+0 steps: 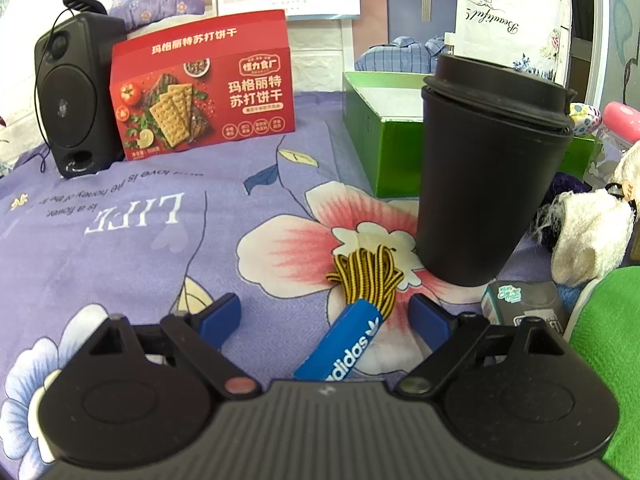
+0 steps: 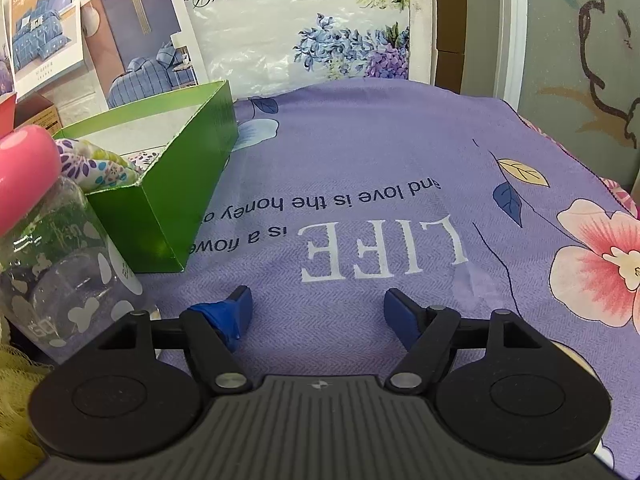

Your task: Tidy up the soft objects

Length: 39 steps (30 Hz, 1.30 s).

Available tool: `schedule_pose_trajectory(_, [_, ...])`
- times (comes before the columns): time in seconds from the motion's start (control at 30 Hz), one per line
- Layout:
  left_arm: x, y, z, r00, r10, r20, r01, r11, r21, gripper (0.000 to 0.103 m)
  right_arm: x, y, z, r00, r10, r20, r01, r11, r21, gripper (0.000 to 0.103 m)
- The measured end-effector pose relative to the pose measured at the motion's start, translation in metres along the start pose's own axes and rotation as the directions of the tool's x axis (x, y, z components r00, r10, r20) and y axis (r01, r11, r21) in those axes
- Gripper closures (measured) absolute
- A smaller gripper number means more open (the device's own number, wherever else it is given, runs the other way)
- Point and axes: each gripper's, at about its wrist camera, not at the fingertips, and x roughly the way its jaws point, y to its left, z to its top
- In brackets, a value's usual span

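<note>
Laces [image 1: 366,276]: yellow-black striped bundle in a blue adidas sleeve, flat on the purple sheet, loops fanned toward the cup base, just beside it. Sleeve end runs under the camera body. White towel [image 1: 588,232]: crumpled, frayed edge, right of the cup. Green cloth [image 1: 612,344]: bottom right corner, cropped. Floral cloth [image 2: 100,166]: bunched inside the green box [image 2: 160,208] at its near end. Box is open-topped, upright. Yellow mesh [image 2: 16,384]: lower left edge, mostly cut off.

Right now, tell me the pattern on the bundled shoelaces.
Yellow and black stripes on the shoelaces; clearest in the left wrist view.
</note>
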Motion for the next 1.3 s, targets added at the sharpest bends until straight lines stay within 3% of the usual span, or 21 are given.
schedule_pose_trajectory(1.3, [-0.0011,0.0008,-0.0004,1.000,0.001,0.000,-0.001,1.000,-0.002,0.013,0.0033,0.0000,0.0002,1.000,-0.025,-0.001,0.025,1.000,-0.017,0.035])
